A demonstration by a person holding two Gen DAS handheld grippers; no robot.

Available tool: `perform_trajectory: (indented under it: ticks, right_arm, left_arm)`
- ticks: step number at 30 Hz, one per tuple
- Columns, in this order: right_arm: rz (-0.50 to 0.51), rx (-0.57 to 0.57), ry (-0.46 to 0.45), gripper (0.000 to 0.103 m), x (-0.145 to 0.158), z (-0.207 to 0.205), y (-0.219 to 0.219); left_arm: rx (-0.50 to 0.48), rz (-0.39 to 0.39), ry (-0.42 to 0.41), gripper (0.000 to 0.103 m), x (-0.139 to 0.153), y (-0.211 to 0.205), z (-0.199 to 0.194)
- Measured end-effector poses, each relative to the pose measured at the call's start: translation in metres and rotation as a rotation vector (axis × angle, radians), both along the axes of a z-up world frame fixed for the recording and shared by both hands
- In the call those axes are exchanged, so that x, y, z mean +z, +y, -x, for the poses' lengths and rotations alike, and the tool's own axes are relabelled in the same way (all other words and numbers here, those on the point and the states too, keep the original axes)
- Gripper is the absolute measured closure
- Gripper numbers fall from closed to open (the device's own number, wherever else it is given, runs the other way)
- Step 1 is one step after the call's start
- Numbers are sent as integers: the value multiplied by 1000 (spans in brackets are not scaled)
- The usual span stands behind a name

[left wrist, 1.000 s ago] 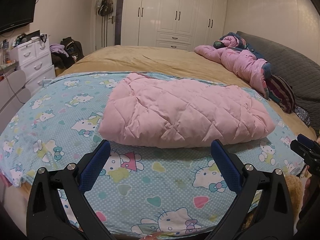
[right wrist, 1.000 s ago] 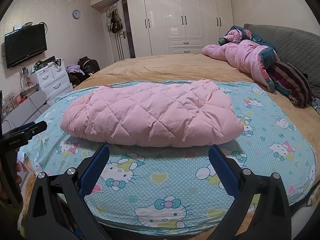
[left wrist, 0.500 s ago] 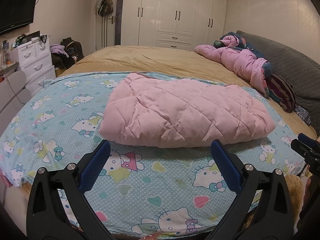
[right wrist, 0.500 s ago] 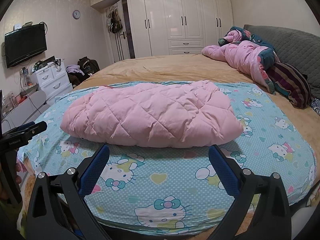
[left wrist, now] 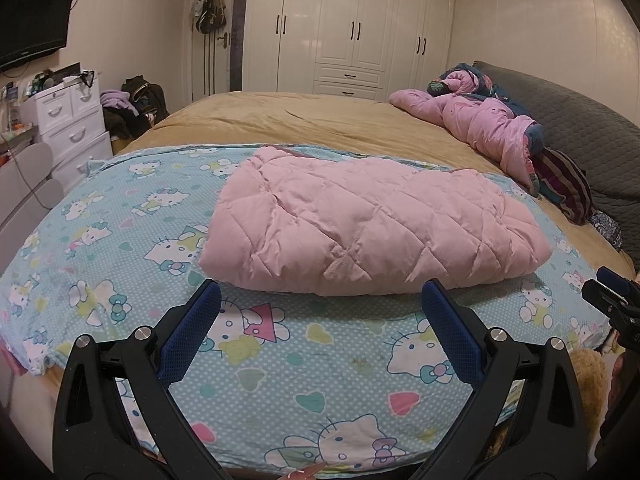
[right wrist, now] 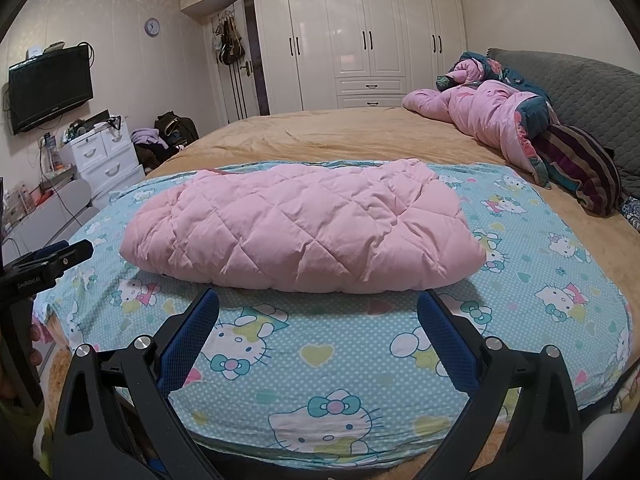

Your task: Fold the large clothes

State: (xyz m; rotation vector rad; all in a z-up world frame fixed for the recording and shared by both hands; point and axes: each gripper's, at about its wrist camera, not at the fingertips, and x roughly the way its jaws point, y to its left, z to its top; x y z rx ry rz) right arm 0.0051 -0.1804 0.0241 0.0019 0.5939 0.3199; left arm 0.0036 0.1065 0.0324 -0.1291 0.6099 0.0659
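A folded pink quilted jacket lies on a blue cartoon-print sheet spread over the bed. The left gripper hovers near its front edge, jaws wide apart and empty. At the right rim, seemingly the right gripper.

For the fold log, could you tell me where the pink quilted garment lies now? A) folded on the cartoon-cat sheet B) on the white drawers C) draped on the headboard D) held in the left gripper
A: the pink quilted garment lies folded on the cartoon-cat sheet, beyond both open grippers, left and right.
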Motion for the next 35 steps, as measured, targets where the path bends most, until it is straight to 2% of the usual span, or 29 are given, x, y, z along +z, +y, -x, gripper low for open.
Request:
perform_trajectory:
  ticks: [16,21,24,26,29,31,32,34,35]
  right_arm:
    - [13,-8,0,4,1,2,-1]
    - [15,-40,5,4,-1,4,-6]
    - [11,-109,8,4,-4,10,-20]
    - [-19,-181,12,4,-8,14,-40]
    - [-28,-383,12,4,-20,29,-98]
    - [11,-613,38,4,-40,43,-166]
    - [22,-682,44,4,-48,48,-187]
    - [88,-940,122,4,-78,68,-268]
    - [85,-1069,182,4,-94,81,-309]
  left_arm:
    - [21,-26,24,9,-5,4,-1]
    - [17,-30,46,9,-10,3,-3]
    - [6,-12,58,9,-14,9,-2]
    - [22,3,65,9,-18,18,-2]
    - [105,27,95,9,-29,55,-7]
    - [211,52,128,9,-40,107,-19]
    - [259,50,129,9,-43,129,-24]
    - [422,38,171,9,-55,199,-39]
    - [477,35,179,9,-59,226,-44]
